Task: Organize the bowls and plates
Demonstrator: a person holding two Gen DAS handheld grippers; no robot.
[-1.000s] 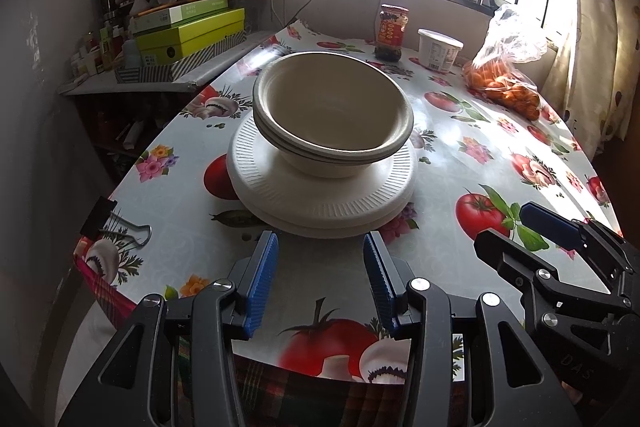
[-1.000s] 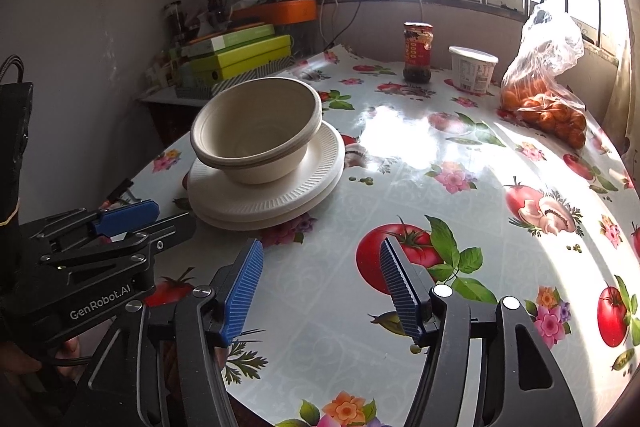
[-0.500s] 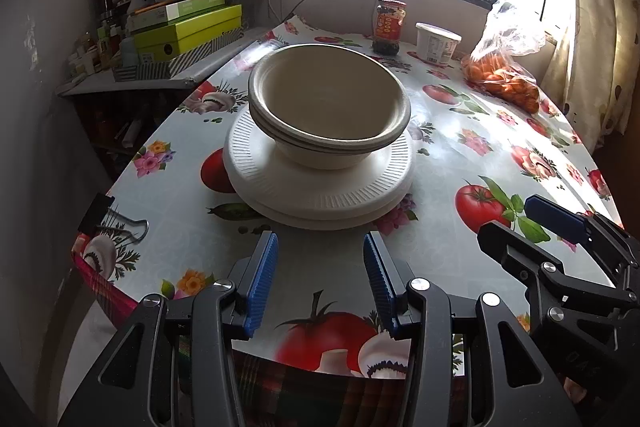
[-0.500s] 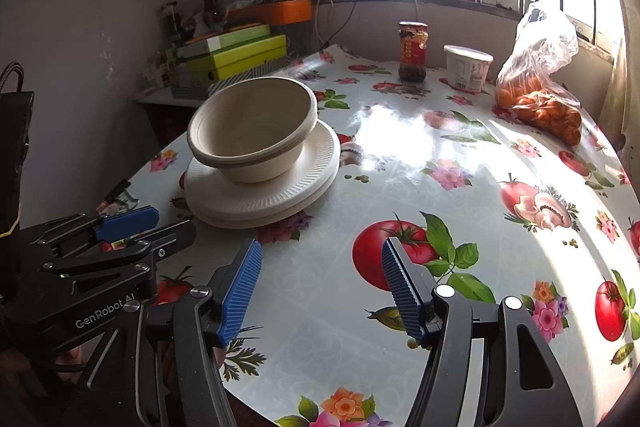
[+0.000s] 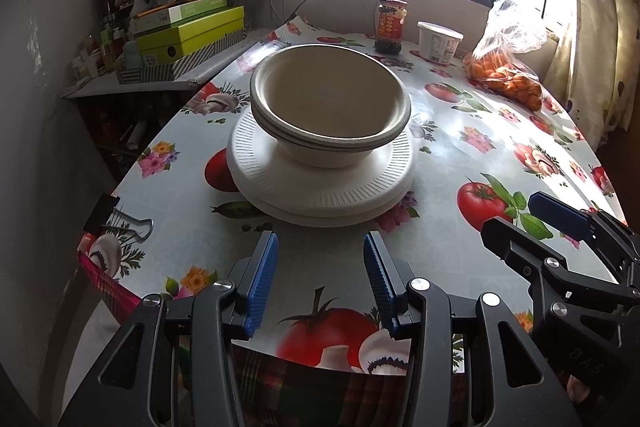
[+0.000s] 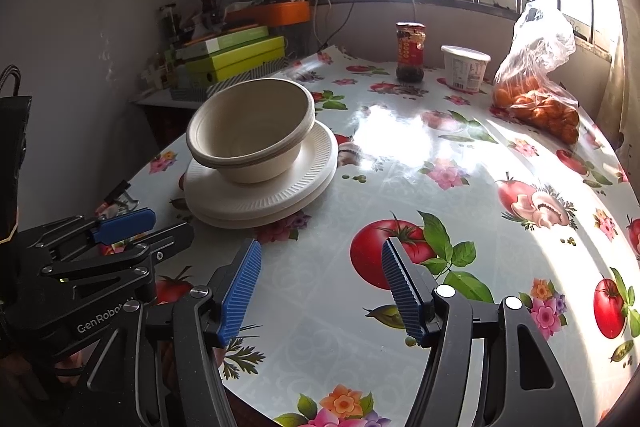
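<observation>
We hold both tools low over the near edge of a table (image 5: 460, 163) covered in a fruit-and-flower oilcloth, each angled down toward the cloth. Our left gripper (image 5: 320, 279) points straight at a stack of two nested cream bowls (image 5: 328, 107) sitting on two white ribbed plates (image 5: 320, 195), near its tips but apart from them; its blue pads stand parted with nothing between them. Our right gripper (image 6: 320, 287) hovers beside it, to the right of the stack, over a printed tomato, its jaws open wider and also empty. At the table's far end, by the window, stand a red-labelled jar (image 6: 410, 53), a white tub (image 6: 464, 67) and a bag of oranges (image 6: 536, 99).
</observation>
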